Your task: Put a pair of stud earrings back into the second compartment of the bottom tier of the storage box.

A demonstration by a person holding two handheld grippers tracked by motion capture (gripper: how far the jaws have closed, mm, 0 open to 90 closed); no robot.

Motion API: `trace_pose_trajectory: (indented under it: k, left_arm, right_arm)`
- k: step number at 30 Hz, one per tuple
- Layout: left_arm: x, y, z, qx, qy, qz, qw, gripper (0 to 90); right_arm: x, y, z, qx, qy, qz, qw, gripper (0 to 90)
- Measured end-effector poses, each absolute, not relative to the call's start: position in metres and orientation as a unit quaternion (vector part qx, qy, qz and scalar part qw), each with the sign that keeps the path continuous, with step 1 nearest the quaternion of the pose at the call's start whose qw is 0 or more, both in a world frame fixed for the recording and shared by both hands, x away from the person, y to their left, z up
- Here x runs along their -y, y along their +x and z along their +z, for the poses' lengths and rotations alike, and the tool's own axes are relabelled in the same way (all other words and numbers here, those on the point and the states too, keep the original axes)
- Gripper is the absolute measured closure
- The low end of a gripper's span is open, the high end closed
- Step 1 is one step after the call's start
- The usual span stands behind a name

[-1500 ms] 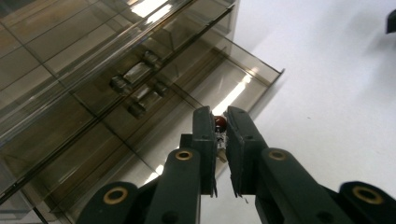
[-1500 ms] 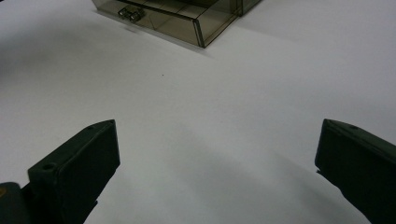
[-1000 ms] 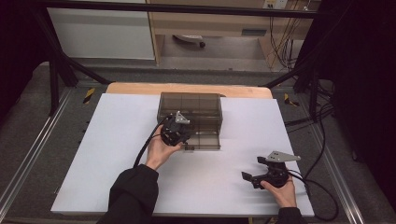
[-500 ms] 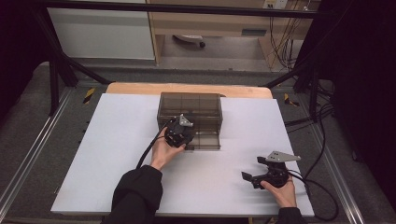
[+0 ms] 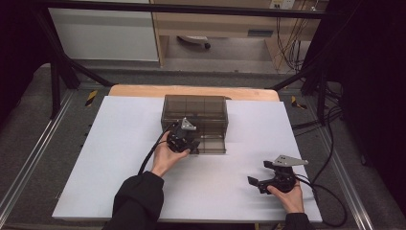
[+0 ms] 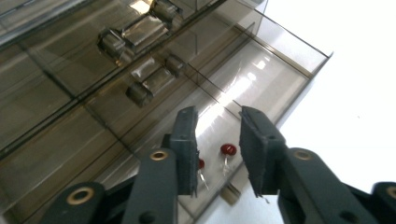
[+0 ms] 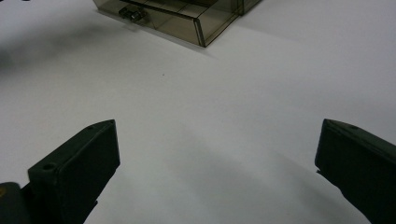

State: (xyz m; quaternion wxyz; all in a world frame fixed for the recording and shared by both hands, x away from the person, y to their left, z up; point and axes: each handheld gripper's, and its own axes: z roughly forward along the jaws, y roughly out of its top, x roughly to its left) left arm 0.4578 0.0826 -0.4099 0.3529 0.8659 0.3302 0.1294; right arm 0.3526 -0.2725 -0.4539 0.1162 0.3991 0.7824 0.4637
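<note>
A smoked-plastic drawer cabinet [image 5: 195, 115] stands mid-counter [image 5: 119, 143] with its lower drawer [image 6: 261, 79] pulled out. The left gripper [image 6: 217, 140] hovers over that drawer, fingers slightly apart above two small red components [image 6: 228, 150] inside. The right gripper [image 5: 261, 182] rests near the counter's front right, fingers wide open and empty

left hand-held gripper [image 5: 187, 142] reaching forward, jaws narrowly parted, right hand-held gripper [image 5: 257, 182] low (jaws wide apart)
</note>
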Motion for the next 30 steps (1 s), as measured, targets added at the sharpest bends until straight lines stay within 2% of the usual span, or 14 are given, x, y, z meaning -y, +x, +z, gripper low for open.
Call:
trace_pose_trajectory:
  k: [9,15,30]
  left_arm:
    - [-0.098,0.437,-0.397,-0.320,0.860,0.137,0.372,47.2]
    - [-0.111,0.426,-0.392,-0.319,0.857,0.144,0.379,33.0]
    - [-0.148,0.400,-0.401,-0.325,0.850,0.145,0.390,12.9]
  right_arm:
    - [0.272,0.352,-0.454,-0.782,0.399,0.464,0.115,0.6]
    - [0.272,0.352,-0.454,-0.782,0.400,0.464,0.115,0.6]
    - [0.273,0.352,-0.453,-0.782,0.399,0.464,0.114,0.6]
